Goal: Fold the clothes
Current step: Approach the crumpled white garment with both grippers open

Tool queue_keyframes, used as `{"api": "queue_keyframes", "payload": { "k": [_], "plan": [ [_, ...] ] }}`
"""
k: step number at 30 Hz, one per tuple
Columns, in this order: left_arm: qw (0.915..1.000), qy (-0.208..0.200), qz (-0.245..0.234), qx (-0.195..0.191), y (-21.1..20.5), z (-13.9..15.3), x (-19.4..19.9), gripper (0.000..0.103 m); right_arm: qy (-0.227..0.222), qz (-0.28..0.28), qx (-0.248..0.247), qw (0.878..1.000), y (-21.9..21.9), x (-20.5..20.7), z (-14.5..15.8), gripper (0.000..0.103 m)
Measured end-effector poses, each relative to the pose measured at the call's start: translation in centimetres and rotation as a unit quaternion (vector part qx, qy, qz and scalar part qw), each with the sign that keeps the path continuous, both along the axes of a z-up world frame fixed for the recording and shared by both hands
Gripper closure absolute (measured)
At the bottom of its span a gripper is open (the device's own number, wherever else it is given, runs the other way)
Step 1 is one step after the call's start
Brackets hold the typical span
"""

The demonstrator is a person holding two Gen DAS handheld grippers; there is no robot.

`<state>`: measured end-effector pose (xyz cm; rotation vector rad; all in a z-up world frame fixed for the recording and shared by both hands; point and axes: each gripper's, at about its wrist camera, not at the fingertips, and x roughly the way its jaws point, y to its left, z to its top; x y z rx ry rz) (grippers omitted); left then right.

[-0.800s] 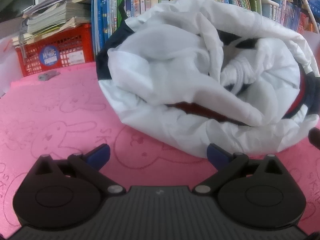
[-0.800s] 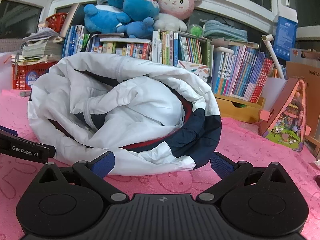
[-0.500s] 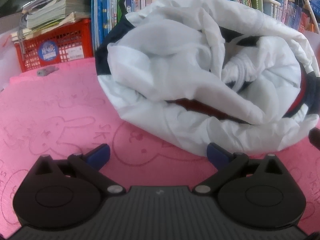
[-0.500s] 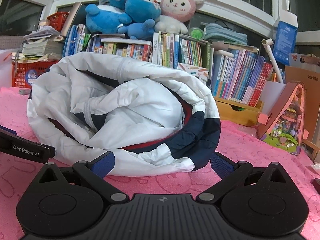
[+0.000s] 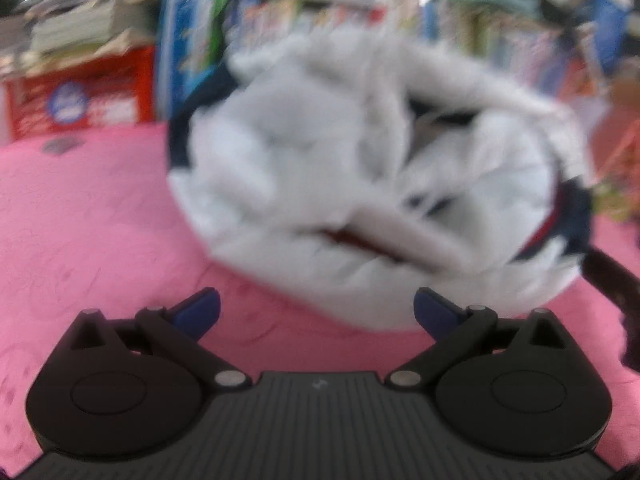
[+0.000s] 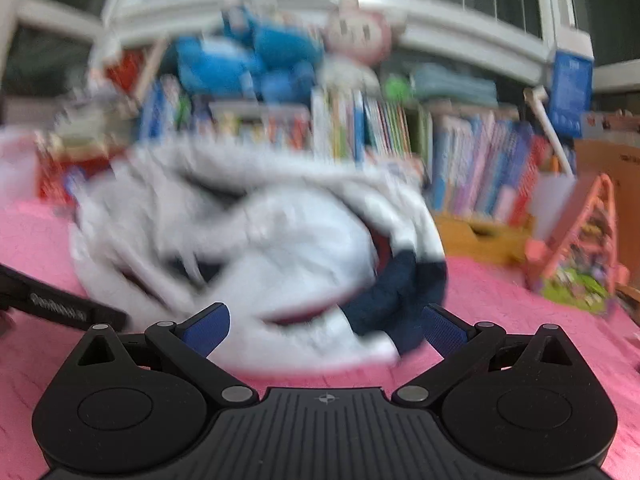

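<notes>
On the pink mat (image 5: 100,216) ahead of both our grippers sits the garment (image 5: 360,184), a white piece with navy and red trim, gathered into a rounded bundle whose layers curl in on themselves around a dark hollow. Both views are smeared by motion, so we cannot make out the seams or say which edge is a sleeve and which a hem.

Our left gripper (image 5: 316,308) hangs just short of the bundle's near edge, its blue pads spread wide with nothing between them. Our right gripper (image 6: 326,328) is closer in: its jaws are equally wide apart, and the navy corner of the cloth sits low between them, though we cannot tell whether either pad touches it. Neither is pinching anything.

As a judgement, a bundle like this fits two stages: a heap waiting to be spread flat, or a garment rolled up and just let go. The blur leaves that open. Any further grip would need a single outer layer at an edge, not the whole thickness.

Beyond the garment stand a row of books (image 6: 400,132), plush toys (image 6: 248,60) on top of them, and a red crate (image 5: 80,96) off to the left.
</notes>
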<state>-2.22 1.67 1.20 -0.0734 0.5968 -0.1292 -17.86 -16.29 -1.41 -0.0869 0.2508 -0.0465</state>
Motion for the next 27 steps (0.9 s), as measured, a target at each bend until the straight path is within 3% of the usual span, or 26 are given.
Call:
{"api": "queue_keyframes", "payload": {
  "k": [3, 5, 7, 10, 18, 27],
  "plan": [
    [0.9999, -0.006, -0.009, -0.011, 0.1, 0.3, -0.3, 0.0, -0.024, -0.017, -0.024, 0.999, 0.8, 0.3, 0.5, 0.0],
    [0.9997, -0.01, -0.013, -0.016, 0.1, 0.5, -0.6, 0.0, -0.002, -0.013, -0.015, 1.0, 0.7, 0.9, 0.3, 0.0],
    [0.9999, -0.009, -0.006, -0.01, 0.1, 0.4, -0.7, 0.0, 0.013, 0.0, 0.001, 1.0, 0.4, 1.1, 0.3, 0.0],
    [1.0, -0.007, 0.005, 0.001, 0.0, 0.2, -0.9, 0.003, -0.005, 0.003, 0.006, 1.0, 0.2, 0.4, 0.5, 0.0],
    [0.9991, -0.001, 0.034, 0.027, -0.2, -0.3, -1.4, 0.003, -0.004, 0.006, -0.002, 1.0, 0.9, -0.1, 0.1, 0.0],
    [0.9989, 0.006, 0.032, 0.033, -0.2, -0.4, -1.3, 0.005, -0.001, -0.012, 0.001, 1.0, 0.8, -0.1, -0.1, 0.0]
  ]
}}
